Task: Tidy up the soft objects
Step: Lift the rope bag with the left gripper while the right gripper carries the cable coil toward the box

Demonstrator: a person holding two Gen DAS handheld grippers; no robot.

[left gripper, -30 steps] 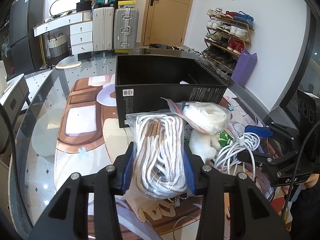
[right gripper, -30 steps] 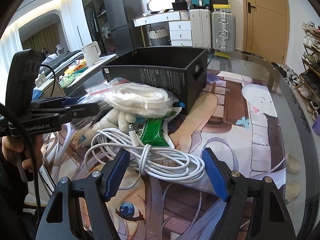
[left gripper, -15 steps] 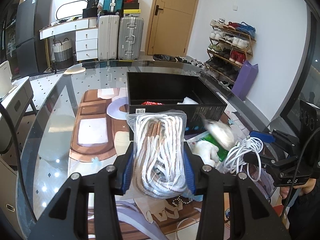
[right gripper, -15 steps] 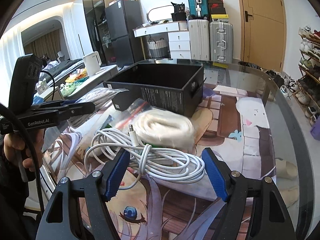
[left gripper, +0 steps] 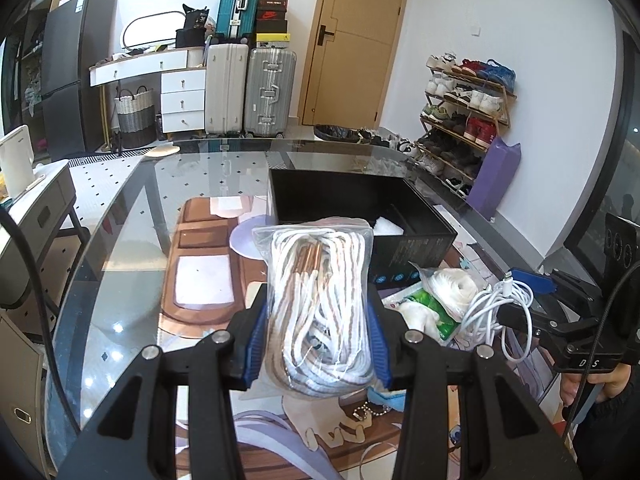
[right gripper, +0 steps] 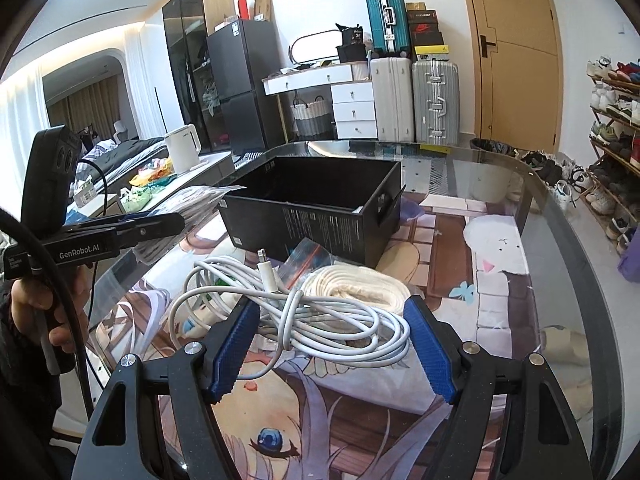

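My left gripper (left gripper: pixel 316 320) is shut on a clear bag of white and brown cord (left gripper: pixel 320 276), held up above the mat in front of the open black box (left gripper: pixel 416 240). Something white (left gripper: pixel 386 226) lies inside the box. My right gripper (right gripper: pixel 332 320) is shut on a coil of white charging cable (right gripper: pixel 224 292), its loops pressed against both blue pads. Behind the cable lies a bagged roll of white cord (right gripper: pixel 360 284) on the mat, near the box (right gripper: pixel 304 220). In the left wrist view that roll (left gripper: pixel 452 292) rests on a green packet (left gripper: pixel 428 308).
A printed mat (right gripper: pixel 496 300) covers the round glass table (left gripper: pixel 120 240), whose edge curves close on both sides. A small bead chain (left gripper: pixel 368 412) lies under the left gripper. A person's hand (right gripper: pixel 32 300) holds the left gripper handle. A white kettle (right gripper: pixel 182 152) stands on a side counter.
Both grippers have risen a little with their loads. The bagged white roll slipped off the pile onto the mat beside the cable. The black box now sits lower in both views.
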